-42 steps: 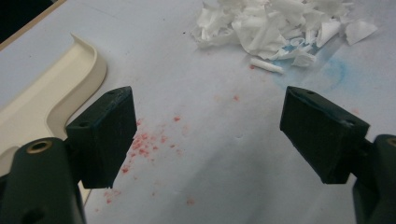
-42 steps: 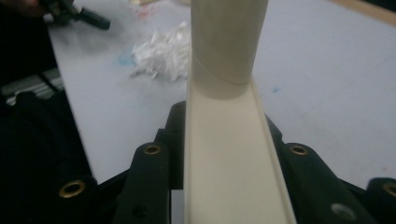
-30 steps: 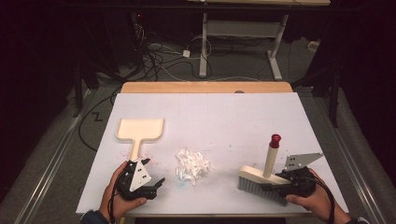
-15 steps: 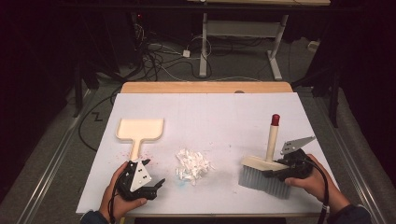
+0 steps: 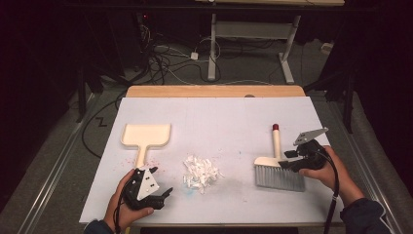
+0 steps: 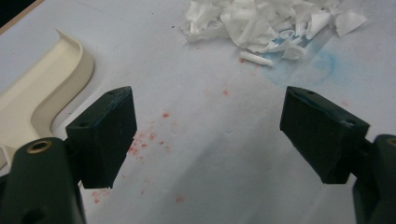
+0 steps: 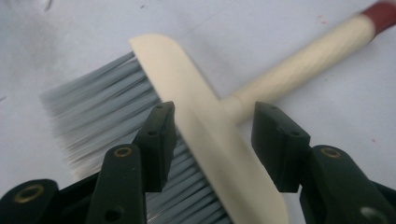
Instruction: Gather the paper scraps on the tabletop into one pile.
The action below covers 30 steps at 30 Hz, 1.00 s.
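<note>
the brush (image 5: 278, 168) lay flat on the table (image 5: 219, 117) at the near right, bristles toward the near edge, red-tipped handle pointing far. half a second before, it had stood more upright with the handle raised; one second before, it sat nearer the edge. so it had been shifted leftward and laid down. the right gripper (image 5: 288, 159) sat at the brush head, and in the right gripper view its jaws stood apart on either side of the cream head (image 7: 205, 140), one over the bristles, one by the handle's root, not pinching it. i judged this a release or a re-grip, with sweeping not yet begun.

the paper scraps (image 5: 199, 173) lay in a heap at the table's middle, well apart from the brush. the dustpan (image 5: 145, 136) lay to the far left of the heap, and it held nothing i could see. the left gripper (image 5: 155, 187) rested near the dustpan's handle, jaws spread wide and empty, unmoved over the last second. red specks dotted the table beneath it.
</note>
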### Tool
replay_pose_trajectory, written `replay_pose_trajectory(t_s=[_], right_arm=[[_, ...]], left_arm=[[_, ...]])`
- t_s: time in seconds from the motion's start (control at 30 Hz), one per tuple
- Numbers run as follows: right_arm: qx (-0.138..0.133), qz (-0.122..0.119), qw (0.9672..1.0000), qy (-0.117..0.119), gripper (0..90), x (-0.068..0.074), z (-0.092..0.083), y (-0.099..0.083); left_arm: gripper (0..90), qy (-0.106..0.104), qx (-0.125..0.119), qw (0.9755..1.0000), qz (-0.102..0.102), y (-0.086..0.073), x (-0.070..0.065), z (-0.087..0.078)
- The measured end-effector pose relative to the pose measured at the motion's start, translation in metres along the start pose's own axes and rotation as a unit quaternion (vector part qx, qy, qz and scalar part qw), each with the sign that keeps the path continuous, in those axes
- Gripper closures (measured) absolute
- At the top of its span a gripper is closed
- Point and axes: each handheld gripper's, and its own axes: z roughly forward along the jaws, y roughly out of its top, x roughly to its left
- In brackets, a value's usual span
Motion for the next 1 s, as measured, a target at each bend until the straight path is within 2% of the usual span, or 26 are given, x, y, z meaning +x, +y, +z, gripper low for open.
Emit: replay_pose_trajectory(t_s=[0.1, 0.2, 0.27, 0.37, 0.43, 0.5, 0.67, 0.77, 0.9, 1.0], right_arm=[[-0.011, 0.002, 0.9992, -0.038, 51.2, -0.002, 0.000, 0.001], [-0.045, 0.001, 0.9967, -0.068, 50.4, -0.001, -0.002, 0.001], [-0.071, 0.001, 0.9929, -0.096, 50.0, 0.002, -0.003, 0.002], [-0.107, 0.017, 0.9873, -0.117, 49.8, 0.003, -0.006, 0.003], [-0.128, 0.017, 0.9844, -0.120, 46.8, 0.004, -0.008, 0.003], [-0.143, 0.016, 0.9801, -0.137, 41.9, 0.008, -0.010, 0.003], [-0.198, 0.019, 0.9680, -0.153, 27.7, 0.014, -0.020, 0.005], [-0.223, 0.022, 0.9590, -0.174, 21.1, 0.019, -0.023, 0.006], [-0.252, 0.010, 0.9472, -0.198, 17.5, 0.033, -0.028, 0.002], [-0.255, 0.002, 0.9425, -0.216, 17.3, 0.043, -0.029, -0.004]], left_arm=[[17.9, 0.000, -0.001, 1.0000, -0.001, 0.000, 0.000, 0.000], [17.9, 0.001, -0.002, 1.0000, -0.002, 0.000, 0.000, 0.000], [17.9, 0.000, -0.003, 1.0000, -0.001, 0.000, 0.000, 0.000], [17.9, 0.000, -0.002, 1.0000, 0.000, 0.001, 0.000, 0.000], [17.9, 0.001, -0.003, 1.0000, 0.000, 0.001, 0.000, 0.000], [17.9, 0.001, -0.003, 1.0000, -0.001, 0.001, 0.000, -0.001], [17.9, 0.003, -0.003, 1.0000, -0.001, 0.001, 0.001, -0.002], [17.9, 0.004, -0.005, 1.0000, -0.004, 0.000, 0.001, -0.002], [17.9, 0.004, -0.006, 1.0000, -0.005, 0.000, 0.001, -0.003], [17.9, 0.005, -0.006, 1.0000, -0.005, 0.000, 0.002, -0.003]])
